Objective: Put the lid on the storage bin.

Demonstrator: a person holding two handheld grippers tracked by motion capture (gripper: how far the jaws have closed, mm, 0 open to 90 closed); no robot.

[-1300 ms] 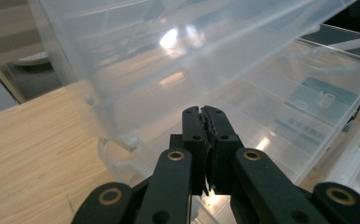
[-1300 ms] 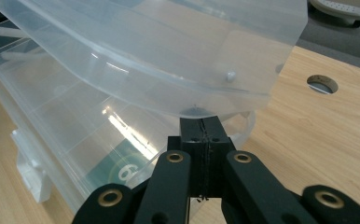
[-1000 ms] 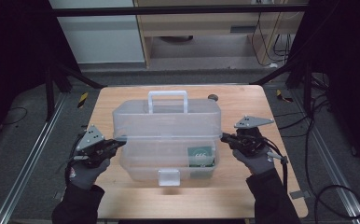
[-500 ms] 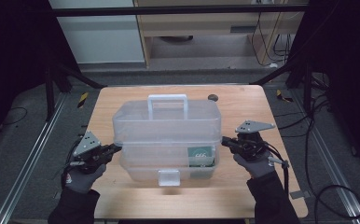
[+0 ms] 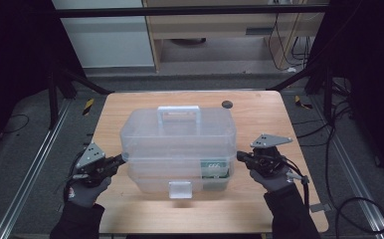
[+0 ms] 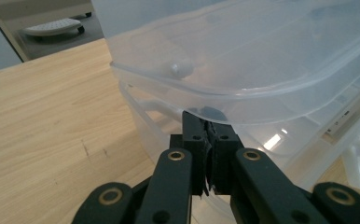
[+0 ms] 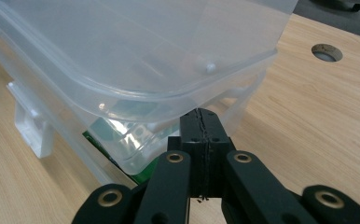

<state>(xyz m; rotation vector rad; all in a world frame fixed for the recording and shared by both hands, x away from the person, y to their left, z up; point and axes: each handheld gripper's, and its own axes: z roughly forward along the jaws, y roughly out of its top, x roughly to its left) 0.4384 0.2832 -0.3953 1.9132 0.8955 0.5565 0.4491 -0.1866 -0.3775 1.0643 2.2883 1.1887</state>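
A clear plastic storage box sits in the middle of the wooden table (image 5: 259, 124). Its lid (image 5: 180, 134) carries a white handle (image 5: 179, 112) and stands raised a little off the base (image 5: 155, 180). My left gripper (image 5: 122, 159) is shut, with its tips tucked under the lid's left rim (image 6: 206, 122). My right gripper (image 5: 240, 156) is shut too, its tips beneath the lid's right rim (image 7: 201, 114). Neither pair of jaws holds anything between them. A green-labelled item (image 5: 215, 168) lies inside the base, near the right gripper (image 7: 143, 176).
A white latch (image 5: 180, 189) hangs at the front of the base, near the table's front edge. A round cable hole (image 5: 226, 104) is in the table behind the box. Metal rails and cables run along the floor on both sides.
The lid has come up off the base, and more of the base now shows below it. Both hands stay at the box's sides, almost where they were.
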